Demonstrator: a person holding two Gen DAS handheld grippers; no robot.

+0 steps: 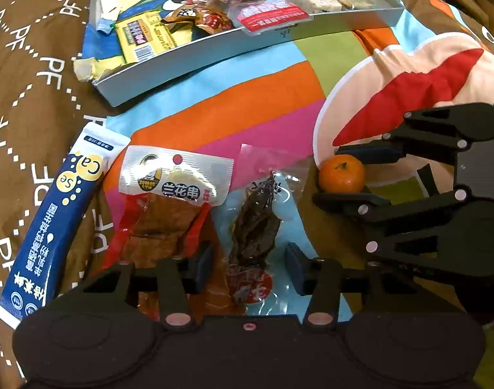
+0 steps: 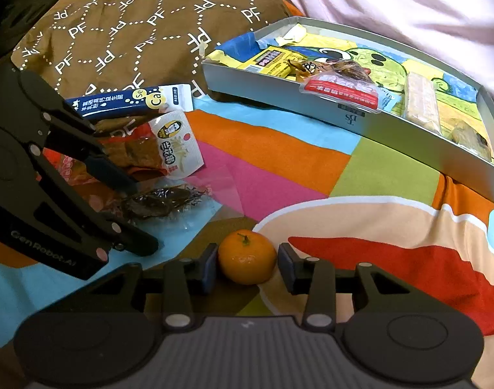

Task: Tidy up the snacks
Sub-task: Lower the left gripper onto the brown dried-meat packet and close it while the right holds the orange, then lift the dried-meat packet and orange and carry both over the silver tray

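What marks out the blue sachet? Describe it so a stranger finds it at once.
Start at the grey tray on the bedspread. Below its near corner three packets lie in a row; the sachet is leftmost. It alone is a long, opaque navy stick with yellow bubbles, unlike the see-through packets beside it.

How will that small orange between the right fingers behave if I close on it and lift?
The orange is round with a glossy peel, so it may roll or squirt out if the right gripper closes off-centre. It sits on soft bedding, so it could sink or shift when nudged. It is probably firm enough for a gentle squeeze, though hard pressure might bruise it.
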